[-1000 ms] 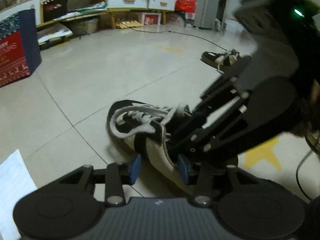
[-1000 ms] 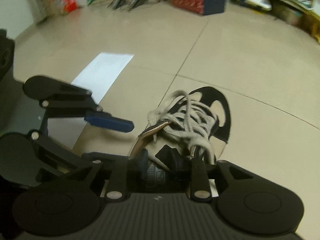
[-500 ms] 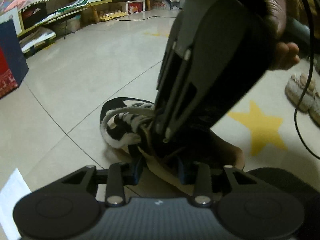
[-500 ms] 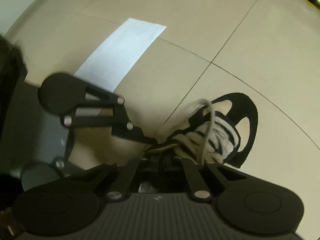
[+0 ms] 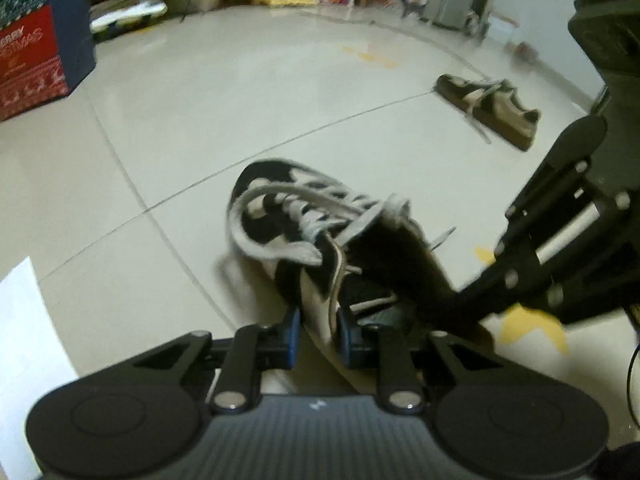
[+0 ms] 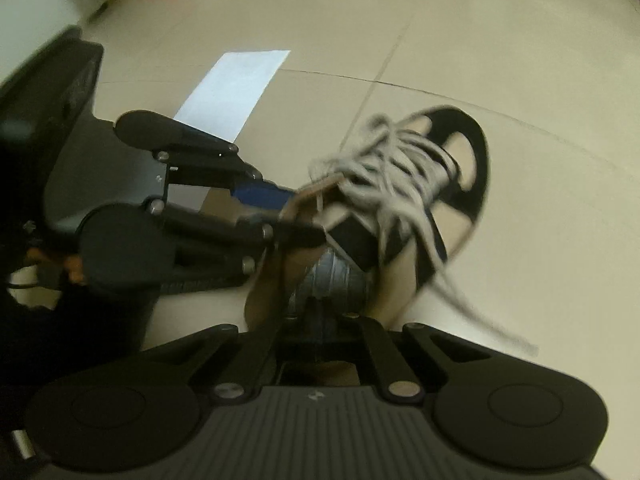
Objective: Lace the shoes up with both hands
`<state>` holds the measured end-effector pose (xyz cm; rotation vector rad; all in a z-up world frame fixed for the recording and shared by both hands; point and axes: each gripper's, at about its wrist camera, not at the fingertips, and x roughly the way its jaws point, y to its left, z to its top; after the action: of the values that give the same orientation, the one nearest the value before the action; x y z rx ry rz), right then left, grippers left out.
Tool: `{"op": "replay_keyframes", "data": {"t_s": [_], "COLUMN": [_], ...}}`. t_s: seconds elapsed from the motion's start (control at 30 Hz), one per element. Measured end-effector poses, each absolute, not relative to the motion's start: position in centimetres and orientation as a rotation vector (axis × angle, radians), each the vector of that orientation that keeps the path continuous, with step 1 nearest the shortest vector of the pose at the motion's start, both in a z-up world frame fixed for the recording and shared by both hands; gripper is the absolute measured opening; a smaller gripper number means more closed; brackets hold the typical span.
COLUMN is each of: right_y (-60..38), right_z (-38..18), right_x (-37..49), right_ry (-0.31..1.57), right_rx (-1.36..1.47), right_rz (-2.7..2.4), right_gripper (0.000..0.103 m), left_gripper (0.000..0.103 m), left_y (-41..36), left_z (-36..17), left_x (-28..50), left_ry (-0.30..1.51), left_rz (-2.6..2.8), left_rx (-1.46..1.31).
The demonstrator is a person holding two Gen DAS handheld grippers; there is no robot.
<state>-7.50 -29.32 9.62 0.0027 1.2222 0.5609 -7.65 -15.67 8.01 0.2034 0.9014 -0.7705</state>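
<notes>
My right claw (image 6: 320, 320) has just clenched at the shoe (image 5: 320, 240) heel, perhaps pinching fabric; my left claw (image 5: 318, 332) is closing on its collar, steadying it for lacing.

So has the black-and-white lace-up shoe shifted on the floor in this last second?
No: the black-and-white lace-up shoe still has its toe against the same floor-tile seam.
</notes>
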Motion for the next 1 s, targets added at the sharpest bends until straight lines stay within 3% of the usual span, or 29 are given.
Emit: {"op": "replay_keyframes", "data": {"t_s": [0.17, 0.2, 0.23, 0.57, 0.6, 0.63, 0.73, 0.8, 1.0], "right_y": [-28.5, -28.3, -28.0, -25.9, -25.8, -25.7, -26.6, -27.1, -26.2], "right_z": [10.8, 10.8, 10.8, 10.6, 10.6, 10.7, 10.4, 10.4, 10.3], "right_x": [-6.6, -6.0, -5.5, -1.7, -1.6, -1.5, -1.3, -1.6, -1.4], "right_ry": [1.147, 1.152, 1.156, 1.229, 1.237, 1.242, 1.264, 1.257, 1.243], "right_rx": [0.011, -0.005, -0.020, -0.156, -0.159, -0.163, -0.128, -0.160, -0.313], "right_rz": [0.585, 0.592, 0.599, 0.739, 0.761, 0.776, 0.778, 0.781, 0.773], "right_gripper": [0.010, 0.022, 0.026, 0.025, 0.018, 0.017, 0.017, 0.025, 0.024], "left_gripper": [0.023, 0.024, 0.024, 0.023, 0.023, 0.023, 0.023, 0.023, 0.023], "left_y": [-15.4, -15.5, -15.6, -16.0, -15.8, -15.7, -15.3, -15.4, -15.8], "left_z": [8.0, 8.0, 7.9, 8.0, 8.0, 7.9, 7.8, 7.9, 8.0], "left_x": [-7.3, -7.3, -7.2, -7.8, -7.9, -7.8, -7.6, -7.5, -7.7], "left_ry": [0.890, 0.882, 0.873, 0.836, 0.833, 0.831, 0.833, 0.837, 0.819], "left_rz": [-0.815, -0.825, -0.831, -0.847, -0.852, -0.857, -0.877, -0.882, -0.894], "left_rx": [0.227, 0.247, 0.268, 0.372, 0.375, 0.371, 0.335, 0.318, 0.360]}}
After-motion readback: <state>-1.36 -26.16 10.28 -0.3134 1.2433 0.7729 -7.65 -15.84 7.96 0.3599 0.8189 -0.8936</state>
